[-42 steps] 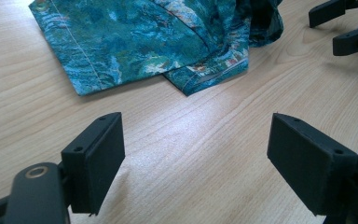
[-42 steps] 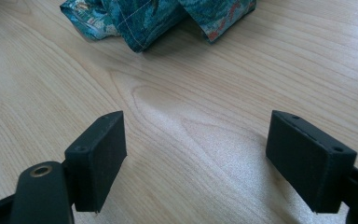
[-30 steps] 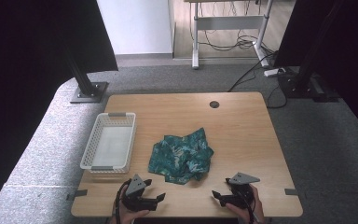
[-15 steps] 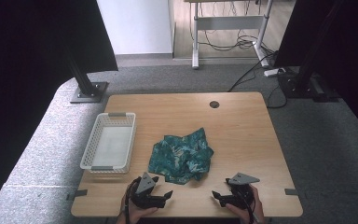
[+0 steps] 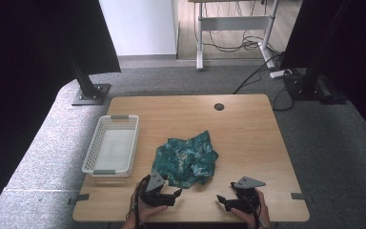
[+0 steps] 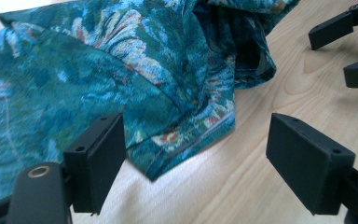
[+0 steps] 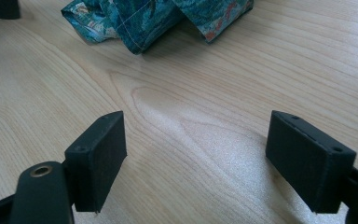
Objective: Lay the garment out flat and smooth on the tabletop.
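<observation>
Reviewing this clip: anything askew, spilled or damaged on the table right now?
Only the cloth: it lies crumpled in a heap mid-table, folds bunched and one corner poking toward the left gripper. No tear or spill shows. The basket sits square near the table's left edge, and both grippers are open, holding nothing.
</observation>
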`<state>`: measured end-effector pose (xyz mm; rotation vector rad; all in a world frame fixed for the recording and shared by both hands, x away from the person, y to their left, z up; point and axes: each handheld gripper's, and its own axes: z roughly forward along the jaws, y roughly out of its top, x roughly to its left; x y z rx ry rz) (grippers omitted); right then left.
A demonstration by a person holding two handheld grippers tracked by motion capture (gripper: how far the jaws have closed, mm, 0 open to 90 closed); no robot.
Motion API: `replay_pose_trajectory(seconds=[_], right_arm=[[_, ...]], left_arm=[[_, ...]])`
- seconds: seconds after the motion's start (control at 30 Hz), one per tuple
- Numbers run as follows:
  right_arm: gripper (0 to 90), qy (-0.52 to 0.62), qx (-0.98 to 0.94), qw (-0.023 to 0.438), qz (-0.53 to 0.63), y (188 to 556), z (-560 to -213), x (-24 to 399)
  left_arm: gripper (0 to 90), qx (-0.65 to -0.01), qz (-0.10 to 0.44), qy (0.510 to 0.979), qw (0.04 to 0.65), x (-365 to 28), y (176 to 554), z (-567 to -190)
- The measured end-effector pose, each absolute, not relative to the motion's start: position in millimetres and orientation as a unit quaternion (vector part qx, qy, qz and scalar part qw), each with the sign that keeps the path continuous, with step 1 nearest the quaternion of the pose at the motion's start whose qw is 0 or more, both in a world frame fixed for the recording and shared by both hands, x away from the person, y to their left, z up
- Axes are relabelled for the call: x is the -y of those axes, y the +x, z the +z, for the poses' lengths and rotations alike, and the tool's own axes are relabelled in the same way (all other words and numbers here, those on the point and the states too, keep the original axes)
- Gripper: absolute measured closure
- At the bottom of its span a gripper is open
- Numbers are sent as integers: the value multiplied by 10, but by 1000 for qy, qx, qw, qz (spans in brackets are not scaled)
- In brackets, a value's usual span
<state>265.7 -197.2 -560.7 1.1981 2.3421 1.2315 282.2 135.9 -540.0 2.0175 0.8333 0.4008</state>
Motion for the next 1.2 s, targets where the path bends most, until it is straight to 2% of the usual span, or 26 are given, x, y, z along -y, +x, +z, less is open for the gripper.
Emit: replay_pose_trajectory(seconds=[0.7,1.2], right_arm=[[200,413,-798,115,424,2678,-5609,1975],[200,416,-796,114,425,2682,-5608,1979]], left_arm=[[205,-304,143,832,442,-1255,3110,-5422],[271,-289,150,841,433,-1247,3214,-5442]])
